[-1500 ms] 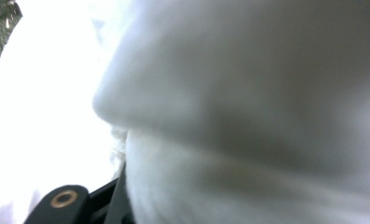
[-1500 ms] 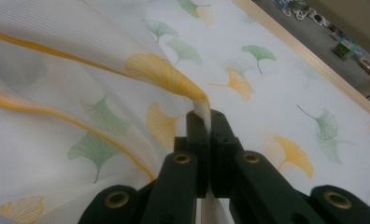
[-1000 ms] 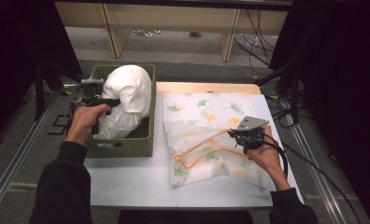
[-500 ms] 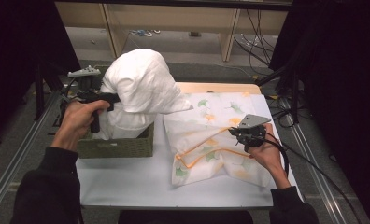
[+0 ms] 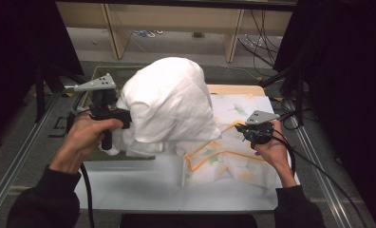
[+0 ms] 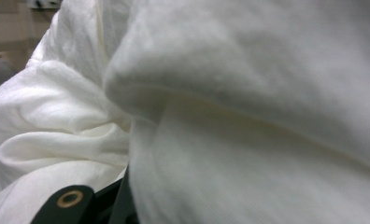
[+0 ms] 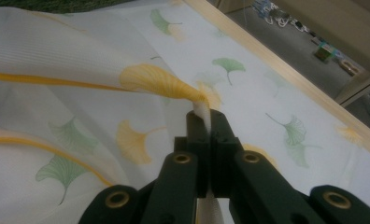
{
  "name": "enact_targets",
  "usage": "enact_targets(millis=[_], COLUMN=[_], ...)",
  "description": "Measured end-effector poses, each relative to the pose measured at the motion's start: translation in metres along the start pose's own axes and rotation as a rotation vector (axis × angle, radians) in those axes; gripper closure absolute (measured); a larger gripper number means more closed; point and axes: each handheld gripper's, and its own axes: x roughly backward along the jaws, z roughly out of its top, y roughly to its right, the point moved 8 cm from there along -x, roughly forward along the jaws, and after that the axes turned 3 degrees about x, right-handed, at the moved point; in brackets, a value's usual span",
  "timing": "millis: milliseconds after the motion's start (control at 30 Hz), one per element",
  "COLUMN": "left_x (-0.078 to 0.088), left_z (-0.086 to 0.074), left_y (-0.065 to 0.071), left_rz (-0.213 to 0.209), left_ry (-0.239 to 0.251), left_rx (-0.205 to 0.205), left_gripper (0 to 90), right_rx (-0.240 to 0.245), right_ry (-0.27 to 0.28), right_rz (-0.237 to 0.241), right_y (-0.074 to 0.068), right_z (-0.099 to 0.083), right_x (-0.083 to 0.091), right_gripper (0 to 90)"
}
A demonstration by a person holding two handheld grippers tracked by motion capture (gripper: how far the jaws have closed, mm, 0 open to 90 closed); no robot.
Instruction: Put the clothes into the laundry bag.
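Note:
A big white pillow (image 5: 169,102) hangs in the air above the table's left half, and its right side overlaps the pillowcase. My left gripper (image 5: 124,118) is shut on the pillow's left side, its jaws sunk into the fabric. In the left gripper view the pillow (image 6: 267,93) bulges right in front of the lens. A white pillowcase (image 5: 233,156) with green and yellow leaf prints and an orange border lies on the right half of the table. My right gripper (image 7: 205,119) is shut on a pinched fold of the pillowcase (image 7: 80,70), and is seen from above as the right gripper (image 5: 245,129).
A green basket (image 5: 100,73) stands at the table's left, partly under the pillow. The white tabletop (image 5: 143,190) has free room at the front. A wooden strip (image 5: 233,89) edges the far side. Metal rails run along both sides.
My left gripper has lifted the pillow out of the green basket and carried it up and to the right, over the pillowcase's edge. The right gripper has stayed put on the pillowcase.

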Motion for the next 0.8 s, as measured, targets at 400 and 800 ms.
enact_targets(millis=[400, 800], left_x=[-0.033, -0.104], left_z=[-0.048, -0.134], left_y=[0.074, 0.088], left_rz=[-0.193, -0.259], left_ry=[-0.105, -0.337], left_rx=[-0.001, 0.075], left_gripper=[68.7, 67.6], right_rx=[0.015, 0.011], right_ry=[0.013, 0.079], right_rz=[-0.002, -0.009], right_y=[0.005, 0.004], right_z=[0.004, 0.022], right_x=[0.001, 0.018], right_gripper=[90.0, 90.0])
